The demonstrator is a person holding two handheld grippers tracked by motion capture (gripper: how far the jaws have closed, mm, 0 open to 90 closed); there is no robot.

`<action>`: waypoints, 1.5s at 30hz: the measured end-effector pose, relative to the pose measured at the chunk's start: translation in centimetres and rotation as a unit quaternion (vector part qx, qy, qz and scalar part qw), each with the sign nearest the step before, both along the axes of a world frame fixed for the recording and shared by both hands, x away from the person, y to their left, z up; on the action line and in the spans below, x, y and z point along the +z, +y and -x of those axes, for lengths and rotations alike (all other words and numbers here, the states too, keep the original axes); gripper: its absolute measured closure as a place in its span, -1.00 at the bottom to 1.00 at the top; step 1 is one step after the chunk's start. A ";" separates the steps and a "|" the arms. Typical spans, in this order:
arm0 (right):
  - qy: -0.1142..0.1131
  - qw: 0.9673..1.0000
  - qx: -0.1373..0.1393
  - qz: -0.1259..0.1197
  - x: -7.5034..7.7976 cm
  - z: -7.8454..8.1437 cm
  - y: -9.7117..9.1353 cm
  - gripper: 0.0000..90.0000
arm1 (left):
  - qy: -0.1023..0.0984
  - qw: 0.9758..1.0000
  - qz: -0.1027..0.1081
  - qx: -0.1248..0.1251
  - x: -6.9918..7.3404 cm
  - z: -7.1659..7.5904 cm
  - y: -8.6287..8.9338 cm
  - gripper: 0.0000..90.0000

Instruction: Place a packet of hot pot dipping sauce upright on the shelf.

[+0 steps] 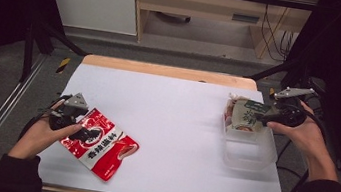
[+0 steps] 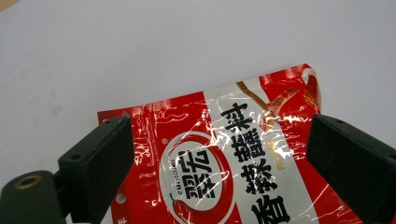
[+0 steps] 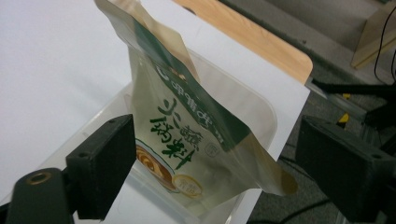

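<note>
L side first: my left gripper [image 1: 84,129] sits at about 8 o'clock on the white table [image 1: 176,112], hand wrapped round it, jaws spread wide over the red sachet [image 1: 100,142]. In the left gripper view that red sachet [image 2: 224,158] lies flat on the white sheet between the two black jaws, neither pad pressing it, so open, nothing held. Its printed face is up, chili logo and black characters readable.

Centre of the table is bare white.

R side, approx 3 o'clock: my right gripper [image 1: 256,117] hovers at the clear plastic tub [image 1: 249,152], which sits at the table's right edge. The green-and-cream pouch [image 1: 245,114] rests in the tub's far end. In the right gripper view the green-and-cream pouch [image 3: 187,135] stands tilted inside the clear plastic tub [image 3: 261,112], jaws apart either side, pads clear of it: open. Something pinkish beneath the pouch in the high view, too blurred to tell what.
</note>
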State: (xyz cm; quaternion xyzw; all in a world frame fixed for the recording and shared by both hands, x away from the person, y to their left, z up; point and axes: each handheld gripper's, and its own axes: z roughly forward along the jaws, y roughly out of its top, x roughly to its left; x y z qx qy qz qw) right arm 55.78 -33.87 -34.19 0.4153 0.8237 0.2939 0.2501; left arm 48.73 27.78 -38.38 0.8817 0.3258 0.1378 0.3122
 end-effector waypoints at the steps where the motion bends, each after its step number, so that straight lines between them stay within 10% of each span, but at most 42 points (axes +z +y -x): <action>1: -0.017 1.000 0.007 -0.006 0.4 0.3 0.0 -0.74 | -0.001 1.000 0.002 -0.001 0.0 0.0 0.0 -0.82; 13: -0.095 0.995 0.025 -0.013 4.3 3.5 2.6 -0.75 | -0.008 1.000 -0.006 0.004 0.1 0.3 0.1 -0.84; 26: -0.124 0.989 0.082 -0.015 5.5 6.0 7.9 -0.72 | -0.027 0.999 -0.002 0.031 0.5 0.6 1.3 -0.82; 45: -0.065 0.982 0.174 -0.035 -1.8 9.3 21.9 -0.63 | -0.046 0.995 -0.001 0.088 -1.6 1.8 4.0 -0.84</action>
